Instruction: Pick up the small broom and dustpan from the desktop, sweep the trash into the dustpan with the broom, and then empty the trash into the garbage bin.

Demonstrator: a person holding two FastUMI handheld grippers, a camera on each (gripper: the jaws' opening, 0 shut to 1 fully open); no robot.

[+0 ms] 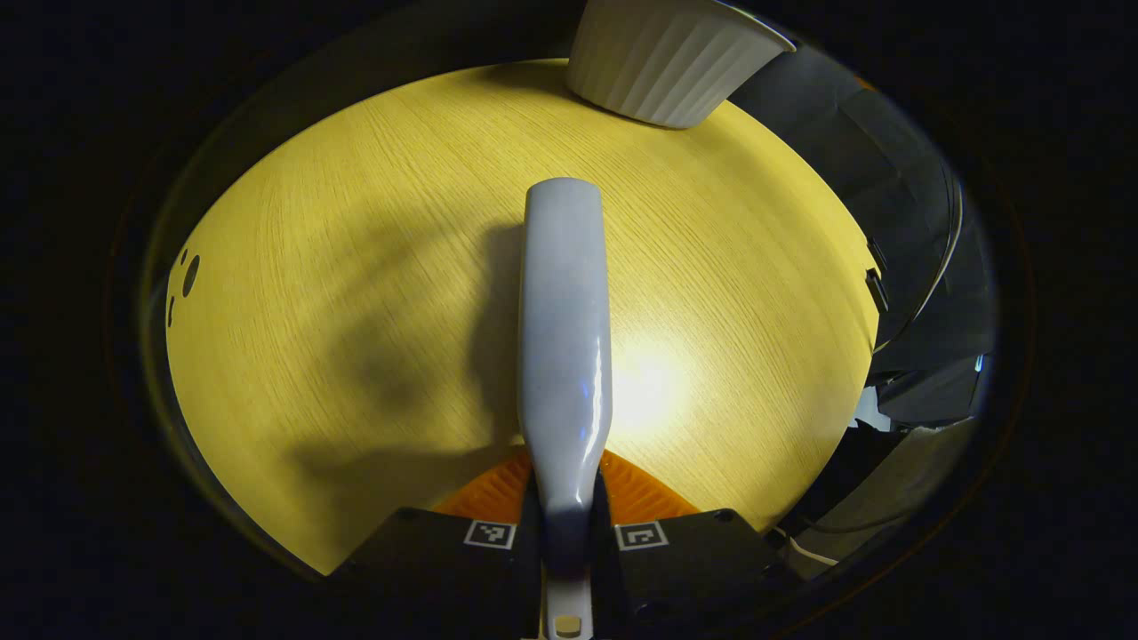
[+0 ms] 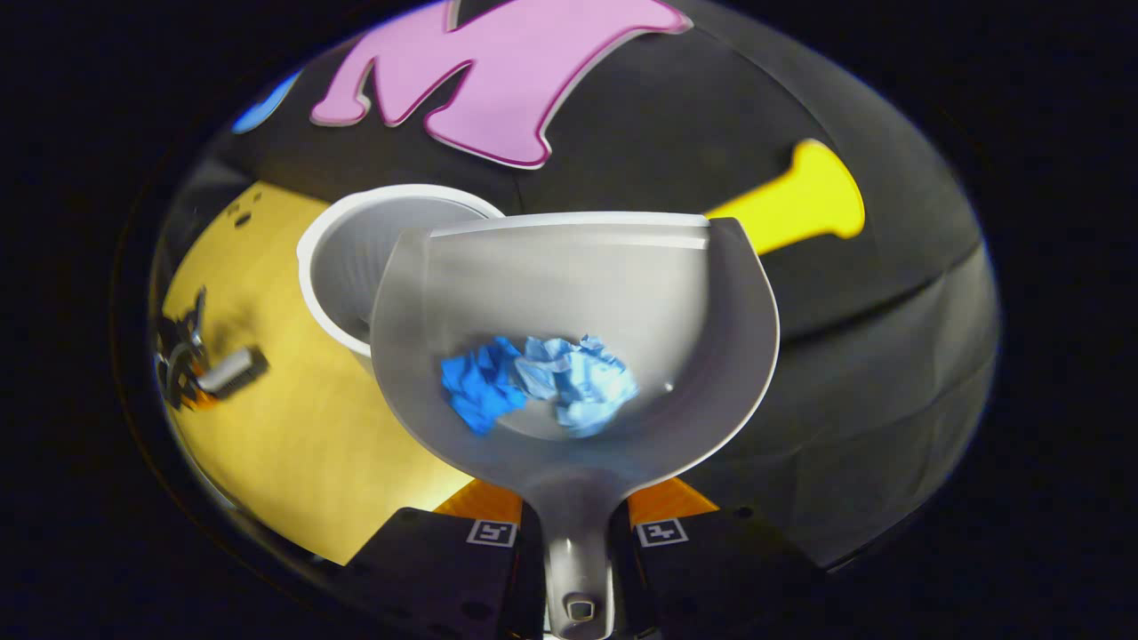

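1. The right hand-held gripper (image 2: 576, 533) clamps the dustpan (image 2: 578, 293) by its handle; crumpled blue paper trash (image 2: 538, 382) sits loose and light in the pan, ahead of the fingers, by the white garbage bin (image 2: 356, 258).
2. The left hand-held gripper (image 1: 565, 533) pinches the stiff, glossy broom (image 1: 565, 338) handle over the counter (image 1: 356, 267).
3. The left gripper view shows the bin's ribbed outside; the right gripper view shows its open mouth.
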